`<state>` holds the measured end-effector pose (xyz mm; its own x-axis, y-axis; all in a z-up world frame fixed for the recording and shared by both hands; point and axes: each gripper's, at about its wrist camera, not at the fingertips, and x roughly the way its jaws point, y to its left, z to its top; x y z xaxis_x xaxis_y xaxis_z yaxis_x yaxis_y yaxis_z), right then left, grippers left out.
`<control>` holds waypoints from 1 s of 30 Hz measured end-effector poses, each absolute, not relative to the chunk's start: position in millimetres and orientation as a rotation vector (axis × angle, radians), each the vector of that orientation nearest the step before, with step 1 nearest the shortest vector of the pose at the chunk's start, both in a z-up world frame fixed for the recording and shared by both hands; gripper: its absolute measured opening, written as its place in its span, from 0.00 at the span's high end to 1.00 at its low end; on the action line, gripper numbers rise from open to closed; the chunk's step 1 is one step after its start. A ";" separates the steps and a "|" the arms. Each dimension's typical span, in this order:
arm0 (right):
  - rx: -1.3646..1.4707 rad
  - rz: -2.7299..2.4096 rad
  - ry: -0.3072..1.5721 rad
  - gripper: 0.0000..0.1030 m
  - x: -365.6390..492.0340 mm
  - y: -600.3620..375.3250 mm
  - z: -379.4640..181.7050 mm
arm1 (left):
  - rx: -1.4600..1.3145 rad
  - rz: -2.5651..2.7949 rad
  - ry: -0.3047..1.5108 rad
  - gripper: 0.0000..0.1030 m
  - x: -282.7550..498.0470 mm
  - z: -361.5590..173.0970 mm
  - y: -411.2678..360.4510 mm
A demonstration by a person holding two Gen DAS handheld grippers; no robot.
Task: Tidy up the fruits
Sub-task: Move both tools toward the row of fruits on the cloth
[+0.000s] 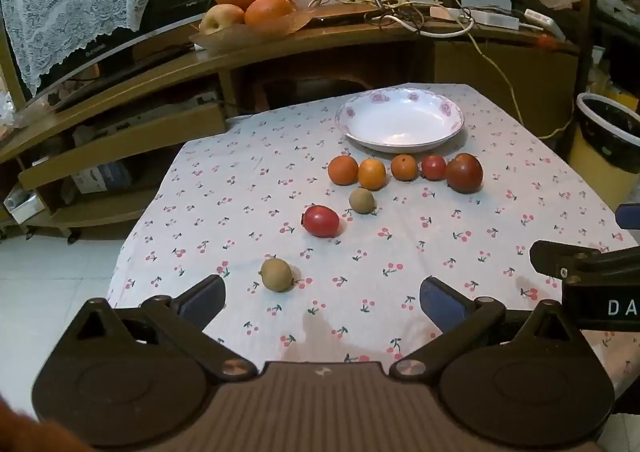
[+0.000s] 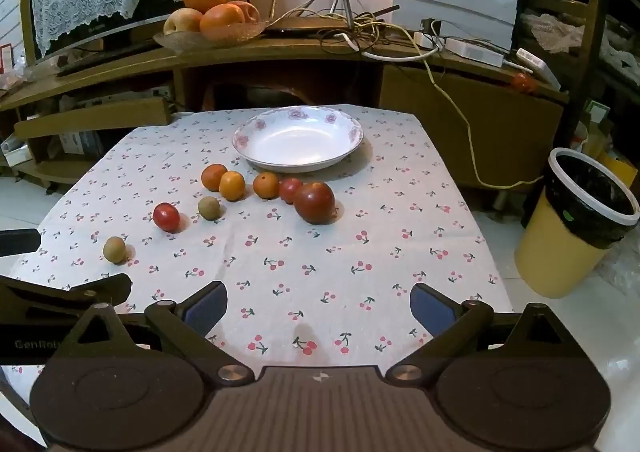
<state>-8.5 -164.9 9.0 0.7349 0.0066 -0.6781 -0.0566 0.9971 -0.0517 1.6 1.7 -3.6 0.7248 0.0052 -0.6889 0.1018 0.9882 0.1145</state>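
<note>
1. I am holding my left gripper (image 1: 322, 302) low over the near edge of the cherry-print tablecloth (image 1: 440, 211), jaws spread wide and empty; my right gripper (image 2: 318, 306) is hanging alongside, equally spread and empty.
2. The fruits are lying loose on the cloth: a small brown-green kiwi (image 1: 276, 274) just ahead of my left fingers, a red oval tomato (image 1: 321, 221) and a second kiwi (image 1: 361, 200) beyond, then three oranges and two red fruits lining up before the empty white floral-rimmed bowl (image 1: 400, 123).
3. I am judging the kiwi light, slightly soft and apt to roll, so I am planning a gentle grip across its middle.
</note>
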 end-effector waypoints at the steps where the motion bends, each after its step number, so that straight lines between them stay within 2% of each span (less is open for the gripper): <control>1: -0.053 0.043 0.754 0.06 -7.8 -167.5 6.5 | 0.147 -0.050 0.753 0.00 -1.1 -3.2 2.0; 17: -0.051 0.076 0.780 0.07 -17.5 -166.4 17.0 | 0.166 0.008 0.716 0.00 -22.6 15.2 -3.4; 30: -0.074 0.107 0.814 0.10 6.5 -149.4 8.1 | 0.148 -0.004 0.753 0.00 9.2 -0.8 8.2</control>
